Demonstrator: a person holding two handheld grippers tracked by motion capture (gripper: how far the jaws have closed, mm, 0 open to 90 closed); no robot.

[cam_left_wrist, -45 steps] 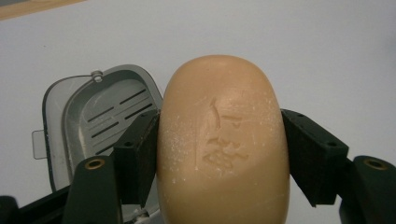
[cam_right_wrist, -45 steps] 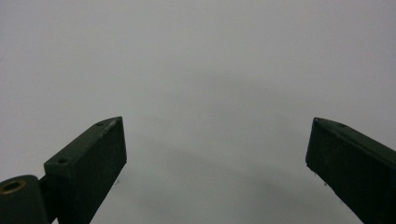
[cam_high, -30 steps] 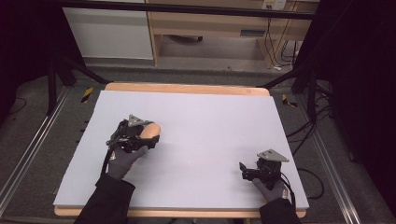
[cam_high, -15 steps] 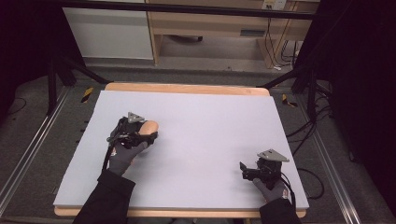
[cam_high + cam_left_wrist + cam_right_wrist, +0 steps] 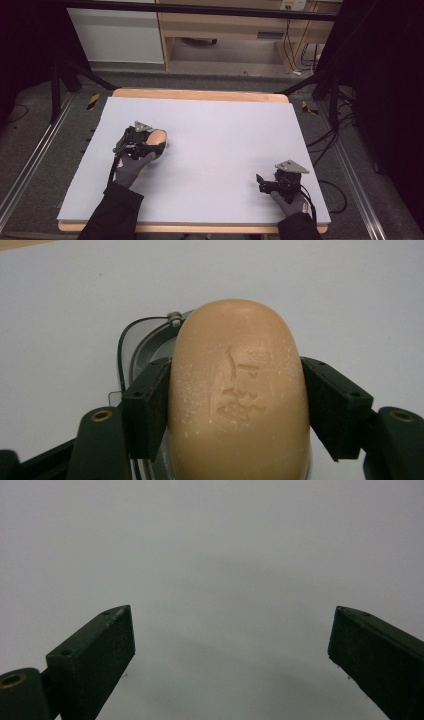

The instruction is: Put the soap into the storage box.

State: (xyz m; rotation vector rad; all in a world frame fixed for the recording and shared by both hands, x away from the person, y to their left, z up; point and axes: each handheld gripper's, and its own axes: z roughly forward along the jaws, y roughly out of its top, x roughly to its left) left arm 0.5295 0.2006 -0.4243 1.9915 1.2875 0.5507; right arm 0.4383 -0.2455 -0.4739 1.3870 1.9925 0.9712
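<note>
Left gripper (image 5: 150,145): jaws closed on both long sides of a tan bar of soap (image 5: 237,390), pads pressed flat against it. Seen from the left gripper view, the soap has a faint stamped mark on its upper face and a dusting of white specks. Beneath and behind it sits a clear, rounded dish (image 5: 145,347) with a dark rim line and a small metal fitting at its far edge; whether the soap rests in the dish or is held just above it cannot be told.

In the high view this gripper and the soap (image 5: 157,137) are in the left half of the worktop (image 5: 225,130), nearer the left edge than the centre, about midway between front and back edges. A gloved hand (image 5: 131,167) with a dark sleeve holds the gripper.

Right gripper (image 5: 265,184): jaws spread wide, nothing between them, pale worktop surface (image 5: 225,570) ahead. It sits low near the front right corner of the worktop, well apart from the soap, jaws pointing toward the left edge.

Worktop surface is pale lilac-grey with a wooden rim.
</note>
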